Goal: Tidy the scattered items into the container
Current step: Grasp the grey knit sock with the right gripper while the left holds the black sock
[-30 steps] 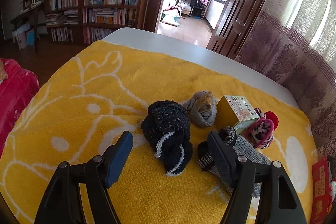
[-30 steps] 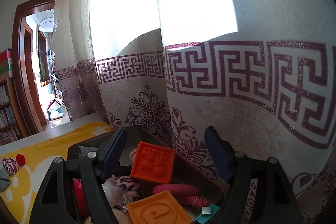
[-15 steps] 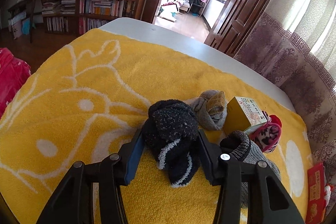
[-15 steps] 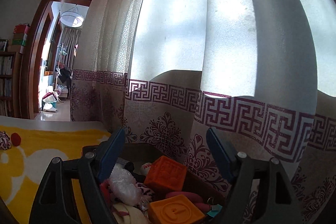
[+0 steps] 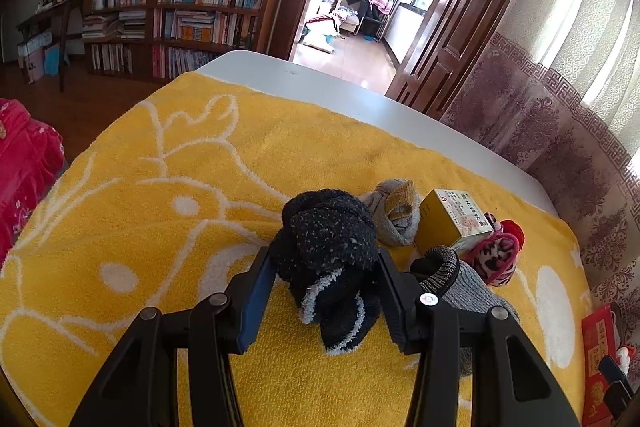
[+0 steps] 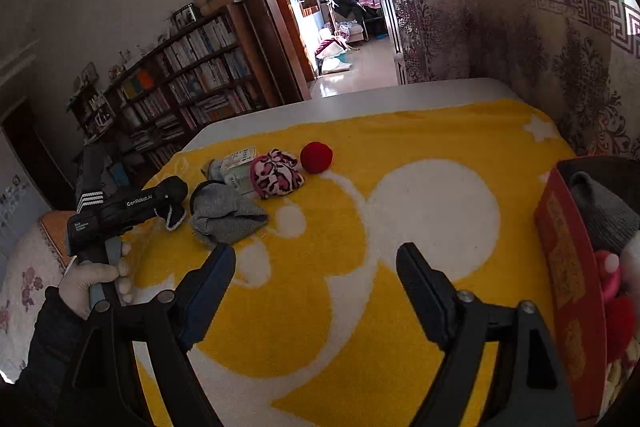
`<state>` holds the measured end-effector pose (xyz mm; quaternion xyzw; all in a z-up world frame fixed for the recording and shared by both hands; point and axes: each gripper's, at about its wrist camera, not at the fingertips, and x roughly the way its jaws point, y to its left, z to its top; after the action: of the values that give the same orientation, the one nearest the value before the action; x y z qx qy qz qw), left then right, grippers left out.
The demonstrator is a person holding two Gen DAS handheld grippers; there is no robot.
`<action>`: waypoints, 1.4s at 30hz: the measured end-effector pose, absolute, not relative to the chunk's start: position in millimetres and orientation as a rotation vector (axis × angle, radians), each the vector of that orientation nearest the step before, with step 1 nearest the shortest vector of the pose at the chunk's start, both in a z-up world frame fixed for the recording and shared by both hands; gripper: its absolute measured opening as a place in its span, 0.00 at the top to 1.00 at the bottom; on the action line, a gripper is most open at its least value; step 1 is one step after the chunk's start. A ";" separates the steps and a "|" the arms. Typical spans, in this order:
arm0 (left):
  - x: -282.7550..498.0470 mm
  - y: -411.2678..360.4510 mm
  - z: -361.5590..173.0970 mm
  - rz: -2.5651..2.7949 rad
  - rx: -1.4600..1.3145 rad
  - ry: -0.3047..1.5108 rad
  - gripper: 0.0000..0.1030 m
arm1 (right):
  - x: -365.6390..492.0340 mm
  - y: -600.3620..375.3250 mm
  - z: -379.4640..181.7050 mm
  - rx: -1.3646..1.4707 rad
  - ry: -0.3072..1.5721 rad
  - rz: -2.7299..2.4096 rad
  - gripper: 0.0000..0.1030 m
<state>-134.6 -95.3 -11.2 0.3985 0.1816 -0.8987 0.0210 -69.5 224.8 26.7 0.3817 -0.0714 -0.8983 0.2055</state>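
Note:
A black fuzzy sock bundle (image 5: 328,247) lies on the yellow towel (image 5: 168,195), and my left gripper (image 5: 325,263) is shut on it, pads pressing both sides. Just right of it lie a grey knit sock (image 5: 466,283), a grey-and-tan sock (image 5: 394,211), a yellow box (image 5: 452,223), a pink leopard sock (image 5: 496,255) and a red ball (image 5: 514,229). My right gripper (image 6: 316,267) hovers over bare towel (image 6: 400,307), its jaws opening with nothing between them. The red container (image 6: 568,267) stands at its right, holding soft items. The red ball (image 6: 316,157) and pink leopard sock (image 6: 276,179) lie ahead of it.
The white table (image 5: 360,99) shows beyond the towel's far edge. Patterned curtains (image 5: 560,115) hang close along the right side. A person's gloved hand (image 6: 96,279) holds the left gripper's body (image 6: 128,211) at the towel's left edge. A bookshelf (image 5: 192,7) and doorway stand far behind.
My left gripper closed on the black sock bundle and has held still since. My right gripper swung left, away from above the container, and now faces the towel and the scattered items.

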 end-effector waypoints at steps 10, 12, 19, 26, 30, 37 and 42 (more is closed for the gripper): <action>-136.3 -99.0 -11.0 -2.792 1.252 0.620 0.50 | -106.9 120.4 14.9 1.083 0.036 -2.340 0.17; -136.1 -101.0 -11.1 -2.787 1.249 0.638 0.50 | -114.3 105.8 10.5 1.094 0.073 -2.315 0.17; -139.0 -98.1 -14.3 -2.785 1.279 0.640 0.50 | -137.5 79.4 -10.5 1.136 0.205 -2.318 0.17; -141.4 -94.7 -18.0 -2.781 1.298 0.636 0.50 | -138.8 76.3 -26.9 1.177 0.304 -2.404 0.37; -142.3 -93.3 -18.4 -2.778 1.300 0.634 0.50 | -135.2 88.2 -21.1 1.177 0.211 -2.428 0.51; -139.2 -91.8 -14.7 -2.796 1.280 0.619 0.50 | -120.4 129.8 -3.5 1.178 -0.017 -2.446 0.56; -138.5 -84.6 -13.4 -2.813 1.288 0.591 0.50 | -100.1 171.3 19.2 1.140 -0.114 -2.519 0.56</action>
<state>-138.5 -84.6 -13.4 0.4088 0.1877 -0.8931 -0.0040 -100.1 171.3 19.2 0.4049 -0.0404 -0.8943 0.1862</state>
